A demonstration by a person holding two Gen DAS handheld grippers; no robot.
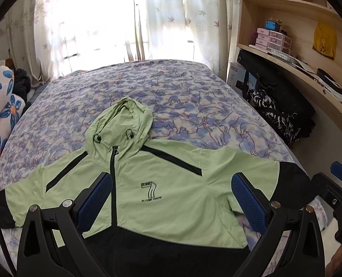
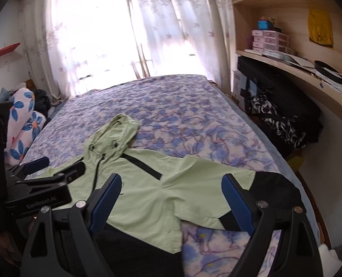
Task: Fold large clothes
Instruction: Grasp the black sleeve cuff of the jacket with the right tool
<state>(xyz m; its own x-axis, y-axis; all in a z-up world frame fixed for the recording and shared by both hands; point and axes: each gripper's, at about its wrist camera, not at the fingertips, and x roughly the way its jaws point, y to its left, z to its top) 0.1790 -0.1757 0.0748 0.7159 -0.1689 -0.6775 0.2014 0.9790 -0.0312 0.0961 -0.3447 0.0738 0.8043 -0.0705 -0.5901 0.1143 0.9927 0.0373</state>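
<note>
You have a pale green hooded zip-up jacket with black cuffs, hem and diagonal trim (image 1: 171, 184) lying front-up and spread flat in the lower centre of both views, on the bed with the blue-and-lilac cat-print cover (image 1: 182, 92), hood (image 1: 122, 120) pointing toward the window. It looks like thin, crisp woven shell: light, limp and probably slippery, so pinch a seam or the black right cuff (image 2: 277, 189) at lower right rather than open cloth. Your left hand-held gripper (image 1: 171, 202) hovers over the chest with fingers wide apart, holding nothing; your right hand-held gripper (image 2: 173, 203) is likewise spread, above the right sleeve.
</note>
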